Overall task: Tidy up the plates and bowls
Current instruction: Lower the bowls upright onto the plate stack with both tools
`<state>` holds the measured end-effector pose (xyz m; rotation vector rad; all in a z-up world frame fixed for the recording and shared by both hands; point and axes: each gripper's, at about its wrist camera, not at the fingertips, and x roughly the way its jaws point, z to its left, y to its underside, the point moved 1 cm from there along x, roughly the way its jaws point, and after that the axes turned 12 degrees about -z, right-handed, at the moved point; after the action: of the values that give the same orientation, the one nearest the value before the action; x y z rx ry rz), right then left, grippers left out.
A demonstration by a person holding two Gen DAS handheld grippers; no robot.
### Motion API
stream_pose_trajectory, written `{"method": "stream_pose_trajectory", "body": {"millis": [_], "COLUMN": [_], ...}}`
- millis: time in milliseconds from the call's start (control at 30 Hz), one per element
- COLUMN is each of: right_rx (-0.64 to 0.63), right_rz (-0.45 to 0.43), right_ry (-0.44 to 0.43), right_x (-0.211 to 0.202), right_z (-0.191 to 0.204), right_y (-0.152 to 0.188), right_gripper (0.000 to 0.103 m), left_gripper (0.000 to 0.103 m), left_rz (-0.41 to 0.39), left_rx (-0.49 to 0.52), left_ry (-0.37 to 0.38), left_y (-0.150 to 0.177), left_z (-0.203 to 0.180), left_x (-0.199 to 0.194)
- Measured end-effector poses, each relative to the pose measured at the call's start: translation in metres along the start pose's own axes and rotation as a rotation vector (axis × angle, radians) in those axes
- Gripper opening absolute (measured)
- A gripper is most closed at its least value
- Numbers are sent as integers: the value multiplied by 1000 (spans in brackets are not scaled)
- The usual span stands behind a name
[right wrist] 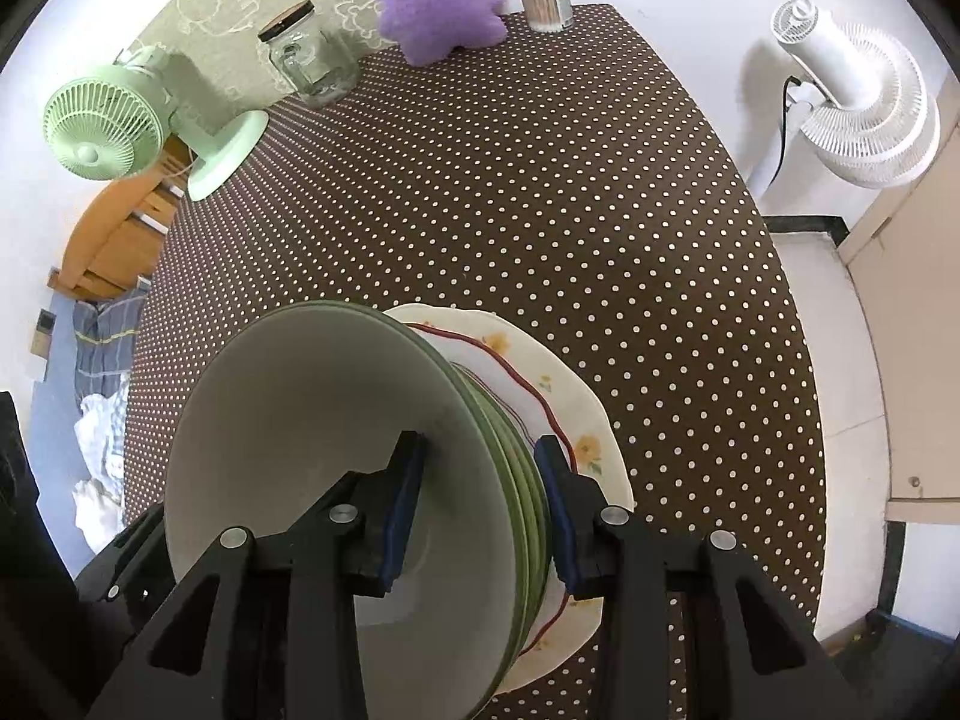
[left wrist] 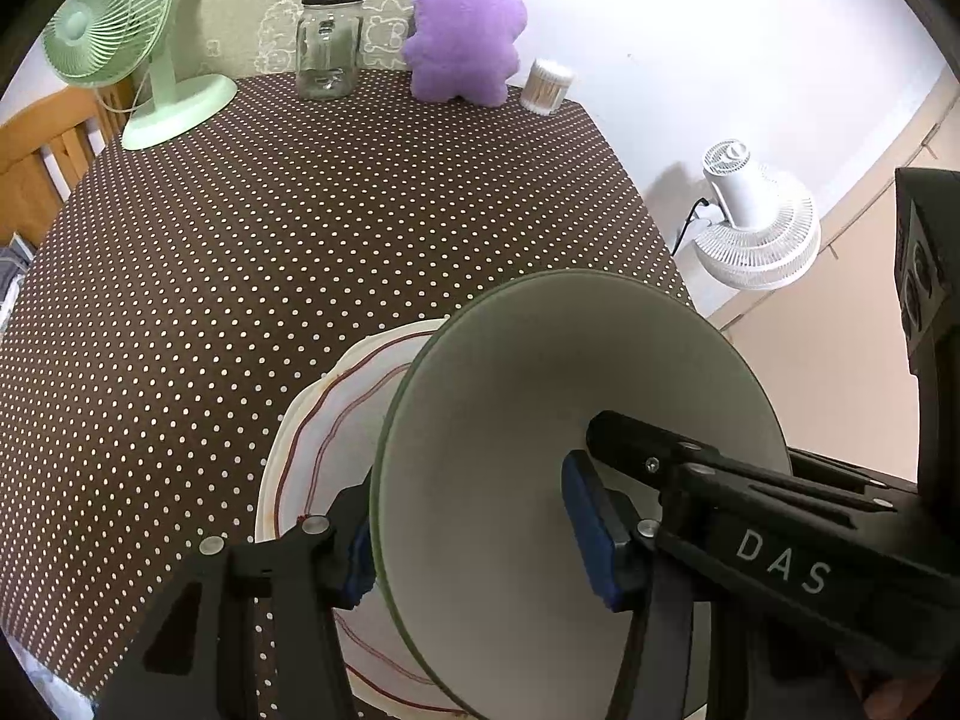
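"DAS" on right hand-held gripper [left wrist: 606, 444]

The left claw [left wrist: 480, 534] and the right claw [right wrist: 480, 510] are each looked over steeply downward from a wrist camera, very close to a stack of green bowls [left wrist: 540, 420] [right wrist: 312, 420]. The dotted counter [left wrist: 300, 228] [right wrist: 540, 180], purple plush [left wrist: 465, 30] and jar [left wrist: 330, 45] are shared.
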<state>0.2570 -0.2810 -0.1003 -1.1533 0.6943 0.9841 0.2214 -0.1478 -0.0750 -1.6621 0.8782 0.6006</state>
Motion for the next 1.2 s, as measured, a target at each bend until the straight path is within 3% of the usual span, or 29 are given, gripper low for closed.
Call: {"method": "stream_pose_trajectory", "body": {"millis": [200, 300, 433, 600, 800, 900, 1200], "right_rx": [-43, -46, -54, -63, -98, -102, -92], "right_rz": [-25, -30, -48, -88, -201, -276, -479], "right_ry": [-1, -2, 9, 34, 100, 156, 257], "right_x": [-7, -10, -15, -29, -59, -76, -126], "right_z": [2, 0, -1, 3, 25, 38, 95], "right_y": [-1, 0, 3, 8, 13, 18, 46], "right_gripper": [42, 43, 52, 56, 58, 64, 78], "left_gripper": [60, 67, 77, 85, 85, 85, 88], "left_rz": [-11, -15, -27, -50, -144, -195, -310], "left_rx": [6, 10, 11, 27, 126, 166, 187], "left_ry": [-42, -64, -81, -97, -93, -88, -87], "left_y": [1, 3, 6, 7, 3, -1, -4], "left_z": [-3, -5, -3, 0, 1, 5, 49], "left_x": [-4, -7, -16, -27, -58, -76, -130]}}
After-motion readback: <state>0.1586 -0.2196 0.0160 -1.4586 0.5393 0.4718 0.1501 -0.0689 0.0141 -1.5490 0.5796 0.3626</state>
